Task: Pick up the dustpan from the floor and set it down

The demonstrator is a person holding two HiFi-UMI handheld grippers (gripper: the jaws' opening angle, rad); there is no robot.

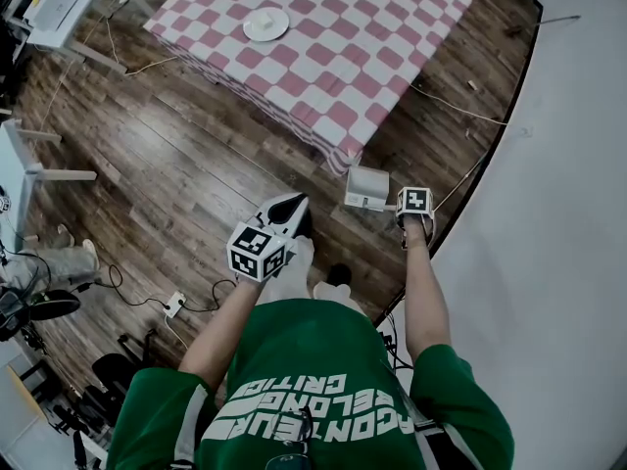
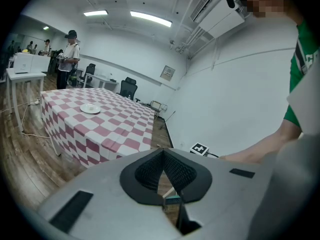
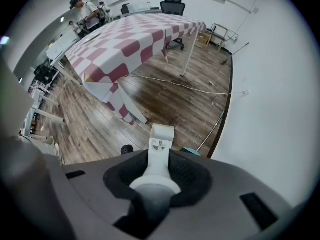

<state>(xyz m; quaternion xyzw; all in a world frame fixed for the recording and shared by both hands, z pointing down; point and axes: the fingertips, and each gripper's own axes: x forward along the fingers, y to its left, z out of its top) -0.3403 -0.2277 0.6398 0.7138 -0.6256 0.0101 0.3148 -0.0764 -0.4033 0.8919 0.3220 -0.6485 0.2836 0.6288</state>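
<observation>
The white dustpan hangs off the wooden floor, beside the corner of the checked table. My right gripper points straight down and is shut on its handle. In the right gripper view the white handle runs between the black pads down to the pan. My left gripper is held level with it further left, its jaws shut to a point with nothing in them. In the left gripper view its pads meet, and only floor shows through the slit below my left gripper.
A table with a pink-and-white checked cloth bears a white plate. The white wall runs along the right. A teal-headed broom lies by the skirting. Cables and a power strip lie on the floor; a person stands beyond the table.
</observation>
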